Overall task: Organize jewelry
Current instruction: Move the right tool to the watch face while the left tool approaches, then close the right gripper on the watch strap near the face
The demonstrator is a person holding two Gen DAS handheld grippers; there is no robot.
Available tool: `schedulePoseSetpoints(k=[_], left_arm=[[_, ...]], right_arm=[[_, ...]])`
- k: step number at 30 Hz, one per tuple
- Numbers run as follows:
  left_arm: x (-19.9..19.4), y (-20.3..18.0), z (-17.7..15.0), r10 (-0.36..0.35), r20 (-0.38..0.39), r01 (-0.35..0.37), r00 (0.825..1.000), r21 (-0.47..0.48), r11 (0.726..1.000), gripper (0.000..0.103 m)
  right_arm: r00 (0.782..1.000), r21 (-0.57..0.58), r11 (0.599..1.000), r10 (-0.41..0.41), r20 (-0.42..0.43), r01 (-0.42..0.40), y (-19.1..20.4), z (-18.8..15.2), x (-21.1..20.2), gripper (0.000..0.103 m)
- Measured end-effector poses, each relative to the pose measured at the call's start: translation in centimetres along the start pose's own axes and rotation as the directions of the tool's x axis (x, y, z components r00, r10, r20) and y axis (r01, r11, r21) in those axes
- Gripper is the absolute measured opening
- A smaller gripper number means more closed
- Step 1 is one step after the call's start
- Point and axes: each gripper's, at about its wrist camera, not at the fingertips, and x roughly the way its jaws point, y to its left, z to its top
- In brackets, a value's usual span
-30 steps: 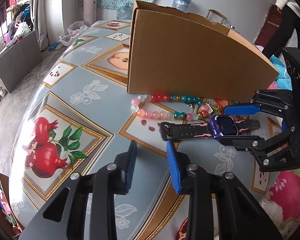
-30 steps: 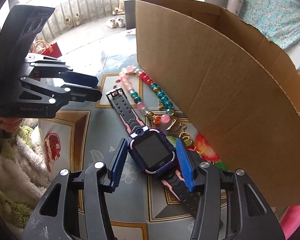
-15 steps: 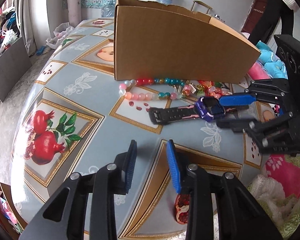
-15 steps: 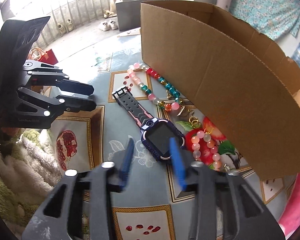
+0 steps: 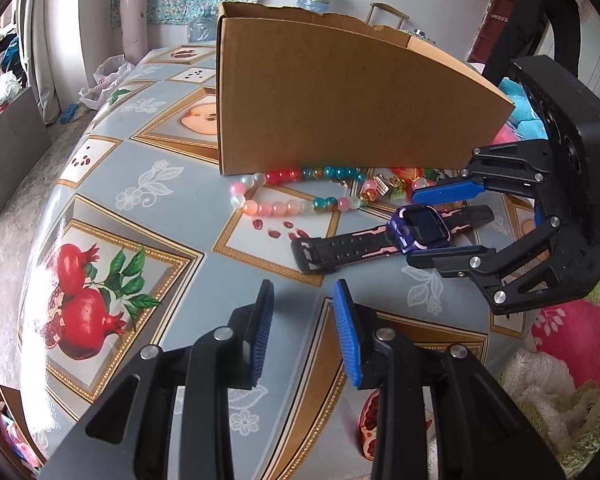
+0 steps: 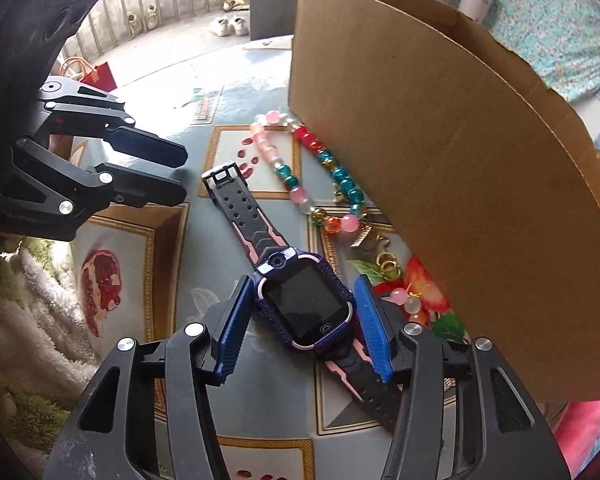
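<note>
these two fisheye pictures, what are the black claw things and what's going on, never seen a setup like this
No robot here: a person holds two hand tools, each carrying a camera that looks along its fingers. One picture comes from the left tool, which is empty, jaws apart above the table. The other comes from the right tool, whose blue pads flank a purple watch without clearly pressing it. Both views show the other tool too. The watch lies flat on the patterned tablecloth. Beside it are a bead necklace and small gold trinkets, along a cardboard box.
</note>
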Motion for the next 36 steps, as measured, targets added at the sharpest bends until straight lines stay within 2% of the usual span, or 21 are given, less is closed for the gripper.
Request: schedulePoseSetpoints(k=[4,7,9,13,18,27,32,36], left_arm=[[-0.5,-0.6,-0.5,0.015,0.002,-0.015,1.000,0.037,0.999,0.030],[-0.8,-1.9,-1.0,0.048,-0.004,-0.048,0.999,0.111,0.993,0.033],[-1.0,-3.1,-1.4,0.083,0.004,-0.083,0.997,0.175,0.981,0.038],[-0.8,-5.3,-1.8,0.160,0.028,-0.161,0.987,0.282,0.946,0.041],[0.2,-7.1,-2.2,0.228,0.047,-0.229,0.973,0.376,0.898,0.044],[1.7,-7.8,-1.3,0.256,0.054,-0.253,0.965,0.439,0.862,0.046],[2.4,-7.9,-0.1,0.256,0.051,-0.250,0.965,0.456,0.854,0.048],[2.6,-7.5,0.6,0.250,0.047,-0.244,0.967,0.448,0.860,0.048]], right_arm=[[1.000,0.008,1.000,0.012,0.002,-0.012,1.4,-0.7,-0.8,0.048],[0.999,0.048,0.998,0.043,0.001,-0.043,1.5,-1.1,-1.3,0.048],[0.998,0.087,0.994,0.069,0.005,-0.070,1.1,-1.3,-1.4,0.048],[0.987,0.173,0.972,0.163,0.005,-0.161,-0.5,-1.5,-1.3,0.048],[0.972,0.195,0.953,0.235,0.008,-0.232,-1.6,-1.3,-1.4,0.048],[0.917,0.266,0.883,0.399,0.011,-0.387,-4.8,-1.3,-1.4,0.048],[0.910,0.237,0.883,0.415,0.006,-0.404,-6.3,-1.3,-1.6,0.048],[0.893,0.250,0.863,0.449,0.015,-0.438,-7.2,-1.4,-1.5,0.048]])
